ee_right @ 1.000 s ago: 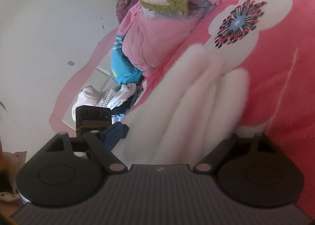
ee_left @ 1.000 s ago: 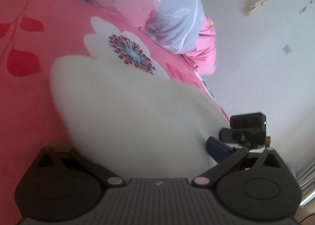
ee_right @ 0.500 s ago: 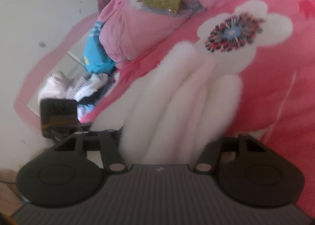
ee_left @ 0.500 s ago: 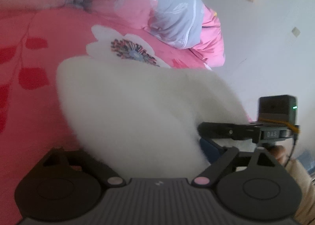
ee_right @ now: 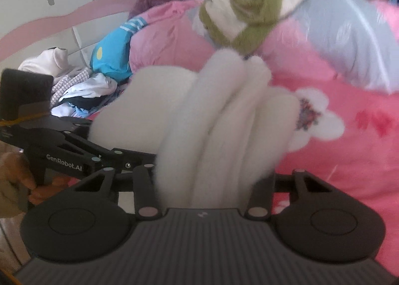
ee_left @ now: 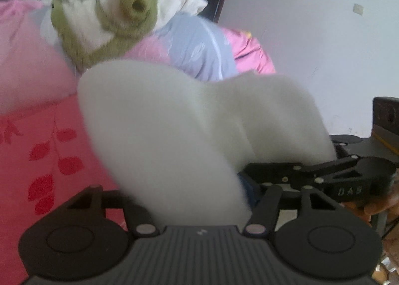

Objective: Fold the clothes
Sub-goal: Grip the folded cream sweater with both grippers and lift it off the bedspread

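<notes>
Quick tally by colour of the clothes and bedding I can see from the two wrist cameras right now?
White: 1, the fluffy garment between both grippers
Green and white: 1, the fleece piece on the quilt
Blue: 1, the striped garment
Pink: 2, the floral sheet and the quilt
Mixed pile: too jumbled to count
Total: 5
</notes>
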`<state>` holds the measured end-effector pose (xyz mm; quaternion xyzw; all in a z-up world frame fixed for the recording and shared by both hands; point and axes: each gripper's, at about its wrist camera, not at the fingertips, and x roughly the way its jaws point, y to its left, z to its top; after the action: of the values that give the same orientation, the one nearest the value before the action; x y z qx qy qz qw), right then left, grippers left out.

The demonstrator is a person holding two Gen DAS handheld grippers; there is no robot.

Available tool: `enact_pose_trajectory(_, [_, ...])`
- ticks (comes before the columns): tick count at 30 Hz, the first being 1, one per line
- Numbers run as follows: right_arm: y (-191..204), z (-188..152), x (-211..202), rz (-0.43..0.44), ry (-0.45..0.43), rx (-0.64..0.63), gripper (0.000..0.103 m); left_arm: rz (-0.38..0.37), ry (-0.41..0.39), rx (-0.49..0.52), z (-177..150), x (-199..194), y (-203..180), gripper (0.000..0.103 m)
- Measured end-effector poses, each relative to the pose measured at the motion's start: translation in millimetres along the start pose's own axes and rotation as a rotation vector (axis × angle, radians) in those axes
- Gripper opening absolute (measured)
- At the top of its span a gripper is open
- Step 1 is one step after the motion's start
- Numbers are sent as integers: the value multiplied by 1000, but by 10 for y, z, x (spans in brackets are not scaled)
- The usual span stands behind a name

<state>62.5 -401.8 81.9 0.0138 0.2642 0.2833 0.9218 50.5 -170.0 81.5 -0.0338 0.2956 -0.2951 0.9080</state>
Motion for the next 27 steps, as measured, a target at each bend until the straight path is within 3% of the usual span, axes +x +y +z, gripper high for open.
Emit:
enact_pose_trajectory(7, [312, -48, -551, -84, -142, -83, 44, -20, -71, 32, 129, -361, -375, 59])
enact_pose_trajectory(12, [294, -49, -972, -144, -249, -129, 44, -46, -112, 107, 345, -401, -769, 58])
enact_pose_trajectory(18, [-79, 33, -1440, -228, -313, -122, 44, -127, -150, 168, 660, -50, -1277, 58])
enact_pose_trajectory(27, [-980, 333, -1942, -441, -299, -173, 44, -281, -189, 182, 1257, 978, -1988, 58])
